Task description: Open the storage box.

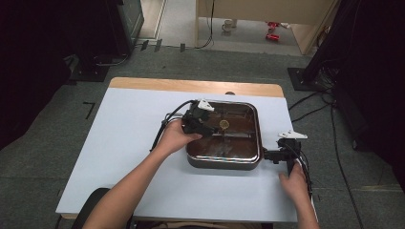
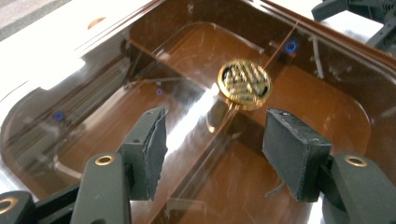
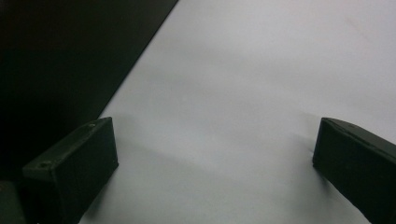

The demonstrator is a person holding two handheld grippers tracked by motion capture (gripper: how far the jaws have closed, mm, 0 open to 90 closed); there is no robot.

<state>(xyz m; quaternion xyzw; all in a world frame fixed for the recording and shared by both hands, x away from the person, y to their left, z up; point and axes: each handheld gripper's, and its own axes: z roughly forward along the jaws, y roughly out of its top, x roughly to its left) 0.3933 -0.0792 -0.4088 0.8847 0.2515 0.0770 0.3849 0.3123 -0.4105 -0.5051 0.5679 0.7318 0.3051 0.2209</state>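
Note:
A square dark pan (image 1: pixel 224 163) sits on the white table, covered by a brown see-through lid (image 1: pixel 241 125) with a round gold knob (image 1: pixel 223 124) at its centre. My left gripper (image 1: pixel 210 129) hovers over the lid, open, the gold knob (image 2: pixel 244 84) just beyond its pads (image 2: pixel 150 150) and nothing between them. The lid (image 2: pixel 140 107) lies flat under the left gripper (image 2: pixel 215 154). My right gripper (image 1: pixel 268 155) rests by the pan's right side. In its own view the right gripper (image 3: pixel 215 158) is open over bare table (image 3: pixel 261 70).
The white table top (image 1: pixel 133 143) ends in a wooden strip (image 1: pixel 191 86) at the far edge. Grey carpet with cables and black stands surrounds it. A dark surface (image 3: pixel 60 60) lies to the left in the right gripper view.

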